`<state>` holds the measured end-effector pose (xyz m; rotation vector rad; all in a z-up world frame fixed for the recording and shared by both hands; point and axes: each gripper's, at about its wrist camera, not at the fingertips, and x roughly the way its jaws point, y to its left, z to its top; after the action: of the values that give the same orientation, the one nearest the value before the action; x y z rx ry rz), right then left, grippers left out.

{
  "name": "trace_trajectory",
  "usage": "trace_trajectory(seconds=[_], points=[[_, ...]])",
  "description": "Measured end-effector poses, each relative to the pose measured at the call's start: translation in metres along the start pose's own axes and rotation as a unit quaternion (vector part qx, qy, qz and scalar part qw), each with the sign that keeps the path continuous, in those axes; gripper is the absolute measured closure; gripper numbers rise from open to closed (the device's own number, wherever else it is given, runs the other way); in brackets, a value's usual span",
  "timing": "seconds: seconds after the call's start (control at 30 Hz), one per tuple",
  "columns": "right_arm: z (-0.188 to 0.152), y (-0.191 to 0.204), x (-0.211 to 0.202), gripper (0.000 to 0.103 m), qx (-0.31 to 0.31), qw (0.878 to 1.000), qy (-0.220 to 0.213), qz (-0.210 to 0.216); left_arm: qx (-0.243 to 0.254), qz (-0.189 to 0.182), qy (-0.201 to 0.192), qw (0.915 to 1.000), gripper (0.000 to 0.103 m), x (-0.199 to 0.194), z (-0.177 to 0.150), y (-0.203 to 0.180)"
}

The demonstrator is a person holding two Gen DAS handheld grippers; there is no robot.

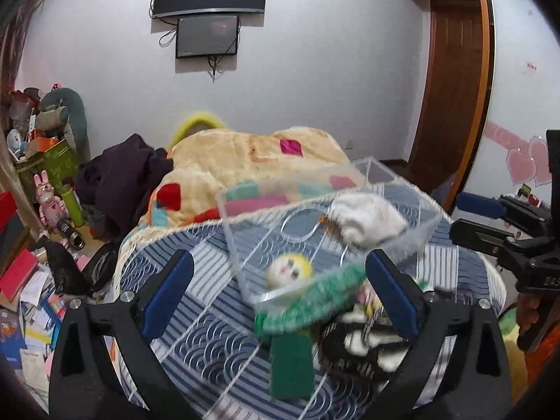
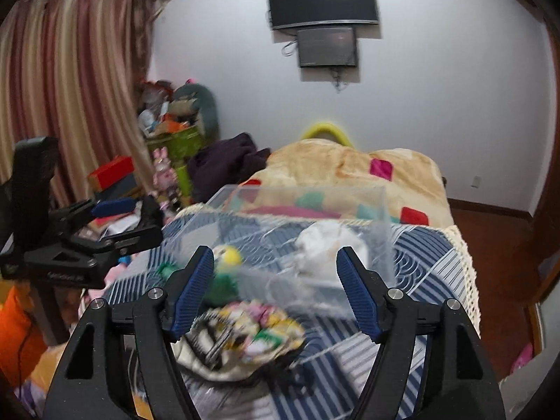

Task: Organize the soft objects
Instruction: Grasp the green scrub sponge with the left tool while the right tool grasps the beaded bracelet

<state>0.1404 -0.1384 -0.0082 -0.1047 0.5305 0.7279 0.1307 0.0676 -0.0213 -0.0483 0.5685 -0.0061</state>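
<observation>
My left gripper (image 1: 278, 287) hangs over the bed (image 1: 196, 315), jaws spread wide, nothing between the blue pads (image 1: 168, 294). Right in front sits the clear box (image 1: 245, 206) on the striped cover (image 1: 182, 245), and from this side it looks tilted. Inside it, a white soft toy (image 1: 365, 222) lies at the far right end, and a small doll (image 1: 288, 269) with a white face and yellow hair lies at the near wall. A green knit piece (image 1: 308, 306) hangs over the near edge of the box, blurred, so I cannot tell where it ends. Just beside the box on the cover lies a black-and-white bundle (image 1: 360, 346). My right gripper (image 2: 276, 292) is spread open too, holding nothing, its pads (image 2: 357, 297) framing the same box (image 2: 350, 196). From here the white toy (image 2: 329, 248) shows through the wall on the right, the yellow-haired doll (image 2: 231, 255) on the left, and a patterned bundle (image 2: 252, 336) lies on the cover in front of the box, outside it. Beyond the box is a tan quilt (image 2: 332, 164).
</observation>
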Motion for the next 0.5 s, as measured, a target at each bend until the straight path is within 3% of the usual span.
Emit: trace_trajectory(seconds=[0.33,0.43,0.5], points=[[-0.038,0.025,0.019,0.079,-0.005,0.998,0.055,0.039,-0.013,0.006,0.051,0.9986,0.003,0.009,-0.060,0.006],[-0.043,0.027,0.028,0.084,-0.004,0.996,0.072,0.046,-0.026,0.001,0.065,0.9975,0.004,0.015,-0.071,0.010],[-0.045,0.028,0.037,0.086,-0.010,0.996,0.084,0.039,-0.033,-0.007,0.070,0.9970,0.011,0.018,-0.075,0.012]])
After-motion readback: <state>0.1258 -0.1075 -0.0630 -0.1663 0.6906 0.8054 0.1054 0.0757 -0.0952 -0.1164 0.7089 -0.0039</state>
